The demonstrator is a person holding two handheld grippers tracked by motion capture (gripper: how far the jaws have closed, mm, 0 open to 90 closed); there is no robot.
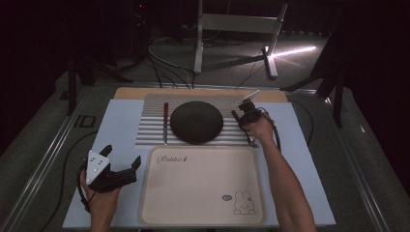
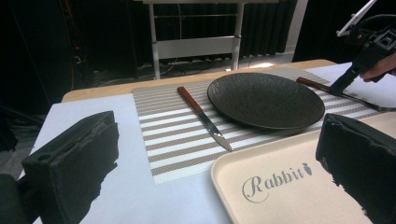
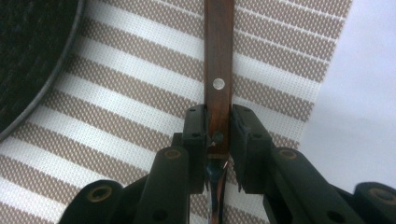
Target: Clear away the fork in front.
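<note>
Dark curtains and a metal stand fill the room behind a pale desk [image 1: 121, 116], where a striped mat [image 1: 150, 121] carries a black plate [image 1: 196, 122], with a knife [image 1: 165, 122] to its left. Nearer the person lies a beige tray [image 1: 203, 186].

On the mat's right edge, just beside the plate, lies a wooden-handled utensil [image 3: 218, 70], its metal end hidden, so fork or spoon cannot be told. The right gripper [image 3: 218, 128] has its jaws clenched on the handle, near where wood meets metal, with the pads pressing both sides. The utensil looks flat on the mat, not yet lifted.

The left gripper [image 1: 121, 162] rests at the desk's near left corner, beside the tray, with its jaws released and nothing between them.

The step in hand seems to be picking up the utensil. To do it well, keep the squeeze steady and lift straight up. The grip sits low on the handle, so the wooden end may tip down; raise slowly and keep the wrist level. Clear the plate rim before moving sideways, and keep the trailing cable off the mat.
</note>
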